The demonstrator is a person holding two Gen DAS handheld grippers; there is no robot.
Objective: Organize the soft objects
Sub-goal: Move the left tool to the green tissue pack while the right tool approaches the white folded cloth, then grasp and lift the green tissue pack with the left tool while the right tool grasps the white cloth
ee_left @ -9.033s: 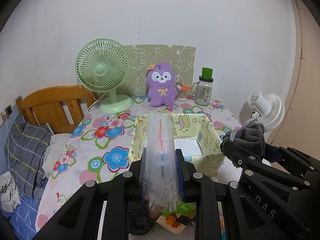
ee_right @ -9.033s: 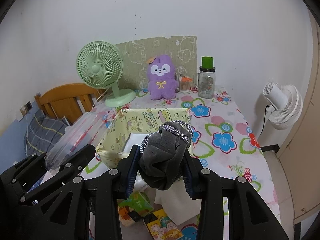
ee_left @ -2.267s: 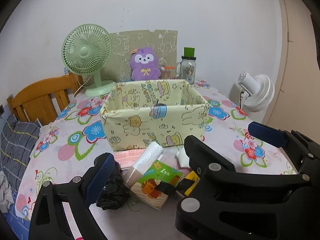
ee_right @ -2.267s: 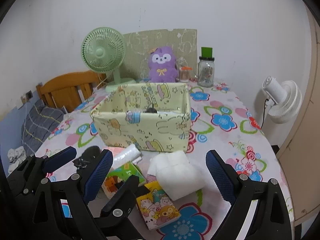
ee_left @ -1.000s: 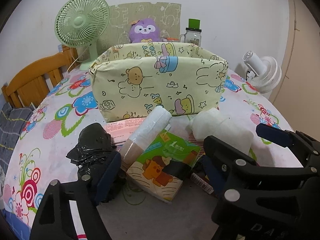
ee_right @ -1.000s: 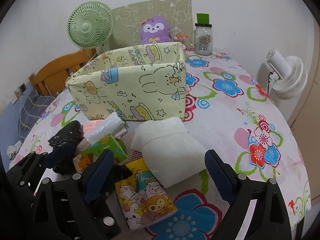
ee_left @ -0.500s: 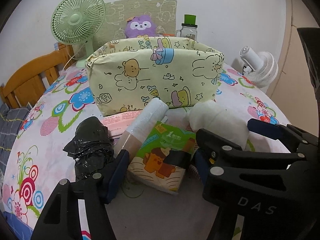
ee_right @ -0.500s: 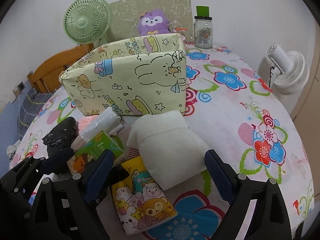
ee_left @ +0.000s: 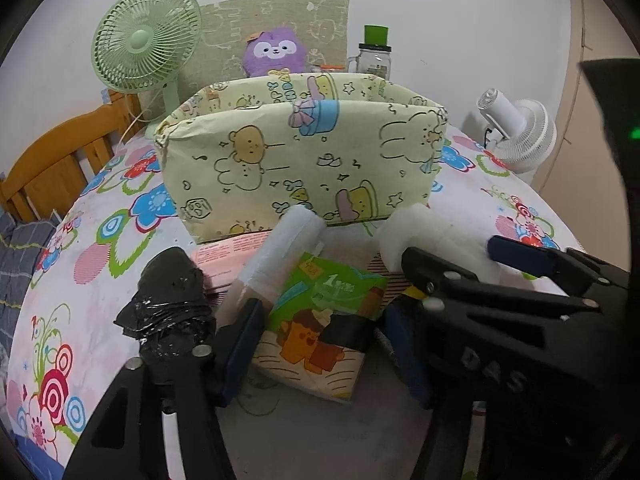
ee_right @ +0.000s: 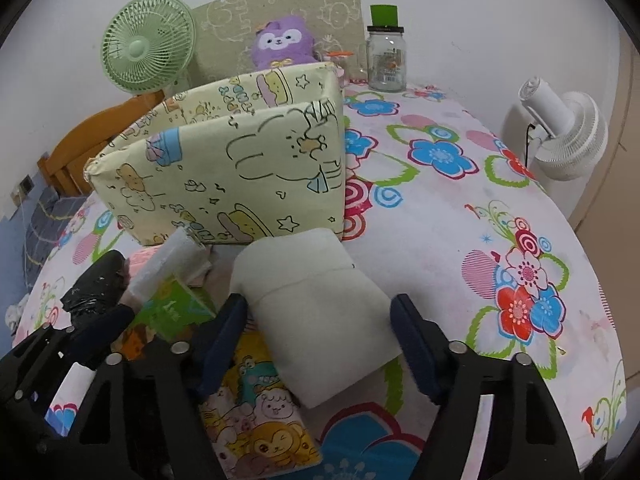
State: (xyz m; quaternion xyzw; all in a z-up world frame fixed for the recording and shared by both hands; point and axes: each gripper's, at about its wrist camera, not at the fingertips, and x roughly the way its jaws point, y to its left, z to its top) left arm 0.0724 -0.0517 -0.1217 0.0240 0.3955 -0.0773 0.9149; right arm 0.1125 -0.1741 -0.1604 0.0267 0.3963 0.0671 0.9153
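Right hand-held gripper [ee_right: 320, 344]: jaws spread wide, blue pads either side of a white folded cloth bundle [ee_right: 316, 320], neither pad visibly pressing it; bundle lies on the floral-covered counter [ee_right: 440, 216] just in front of the yellow cartoon-print fabric box [ee_right: 224, 176]. Left of the bundle: green tissue pack [ee_right: 176, 312], white wrapped roll [ee_right: 168, 264] leaning over it, crumpled black plastic bag [ee_right: 96, 284], and a cartoon-animal pack [ee_right: 256, 428] partly under the bundle; left hand-held gripper [ee_right: 80, 344] sits low by the black bag. Behind the box: green fan [ee_right: 148, 48], purple plush [ee_right: 284, 44], glass jar [ee_right: 386, 56]; white fan [ee_right: 568, 136] at right edge.
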